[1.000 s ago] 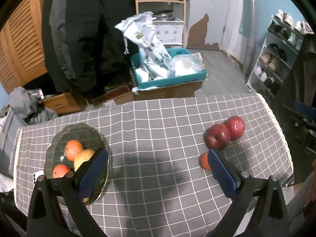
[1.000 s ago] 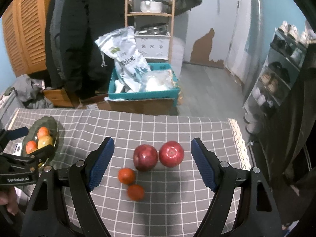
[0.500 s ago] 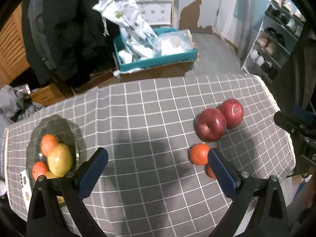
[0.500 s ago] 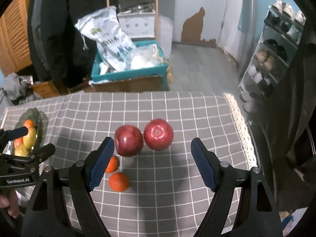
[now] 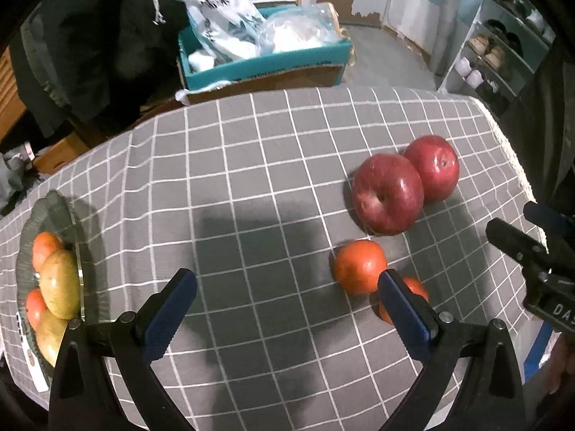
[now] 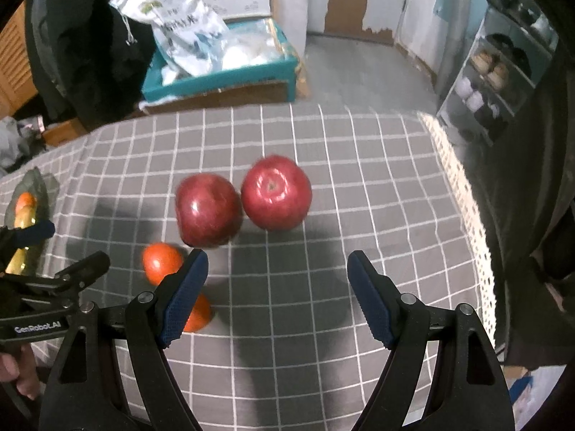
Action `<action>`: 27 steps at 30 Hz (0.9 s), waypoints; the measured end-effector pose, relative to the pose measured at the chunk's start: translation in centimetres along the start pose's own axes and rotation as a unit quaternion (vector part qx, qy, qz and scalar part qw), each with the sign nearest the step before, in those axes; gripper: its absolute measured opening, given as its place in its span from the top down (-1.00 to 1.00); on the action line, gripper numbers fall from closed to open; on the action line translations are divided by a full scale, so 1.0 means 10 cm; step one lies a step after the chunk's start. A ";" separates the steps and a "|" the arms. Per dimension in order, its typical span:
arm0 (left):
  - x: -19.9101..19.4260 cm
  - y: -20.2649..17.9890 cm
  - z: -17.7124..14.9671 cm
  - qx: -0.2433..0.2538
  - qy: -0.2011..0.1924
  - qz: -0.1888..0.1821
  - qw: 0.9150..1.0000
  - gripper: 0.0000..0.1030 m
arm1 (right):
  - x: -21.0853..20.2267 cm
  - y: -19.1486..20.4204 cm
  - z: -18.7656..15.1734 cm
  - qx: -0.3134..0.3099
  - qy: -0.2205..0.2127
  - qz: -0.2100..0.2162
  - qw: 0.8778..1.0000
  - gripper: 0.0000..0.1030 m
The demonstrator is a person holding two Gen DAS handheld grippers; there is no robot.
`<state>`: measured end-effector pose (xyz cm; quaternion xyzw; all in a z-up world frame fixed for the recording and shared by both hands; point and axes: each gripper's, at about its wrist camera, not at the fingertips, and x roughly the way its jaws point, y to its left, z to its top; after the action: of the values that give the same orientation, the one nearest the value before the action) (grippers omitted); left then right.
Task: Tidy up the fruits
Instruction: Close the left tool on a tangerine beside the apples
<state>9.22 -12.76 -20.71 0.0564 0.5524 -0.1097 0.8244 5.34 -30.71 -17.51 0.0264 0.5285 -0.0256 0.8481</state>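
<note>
Two red apples (image 5: pixel 388 194) (image 5: pixel 433 167) touch each other on the grey checked tablecloth (image 5: pixel 251 165). Two small oranges lie in front of them, one (image 5: pixel 359 266) in plain sight, one (image 5: pixel 413 287) partly behind my left gripper's right finger. A glass plate (image 5: pixel 54 208) at the far left holds oranges and yellow-green fruits. My left gripper (image 5: pixel 285 309) is open and empty above the cloth, left of the oranges. My right gripper (image 6: pixel 276 294) is open and empty, just in front of the apples (image 6: pixel 208 210) (image 6: pixel 276 197); an orange (image 6: pixel 161 262) lies by its left finger.
Beyond the table's far edge stands a teal box (image 5: pixel 266 61) with plastic bags. A shoe rack (image 5: pixel 499 50) stands at the right. The cloth's lace edge (image 6: pixel 467 194) marks the table's right side. A white phone-like object (image 5: pixel 25 327) lies by the plate.
Both grippers have moved forward and down toward the fruit; the apples and oranges look larger. The left gripper has shifted right, away from the plate. Both stay open.
</note>
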 end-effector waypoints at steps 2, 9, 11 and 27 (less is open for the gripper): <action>0.09 -0.04 0.00 0.003 0.008 -0.002 1.000 -0.97 | 0.09 -0.02 -0.02 0.003 0.012 0.000 1.000 -0.53; 0.29 -0.17 0.00 0.012 0.025 -0.006 1.000 -0.97 | 0.33 -0.09 -0.10 0.014 0.036 0.003 0.999 -0.53; 0.33 -0.20 -0.01 0.015 0.030 -0.007 0.999 -0.97 | 0.38 -0.12 -0.12 0.020 0.042 0.003 0.999 -0.53; 0.60 -0.34 0.04 0.008 0.048 -0.070 0.996 -0.60 | 0.46 -0.24 -0.11 0.033 0.050 -0.001 0.998 -0.53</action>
<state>10.88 -16.89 -25.97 0.0293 0.5929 -0.1683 0.7870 6.19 -33.05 -22.15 0.0548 0.5689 -0.0426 0.8194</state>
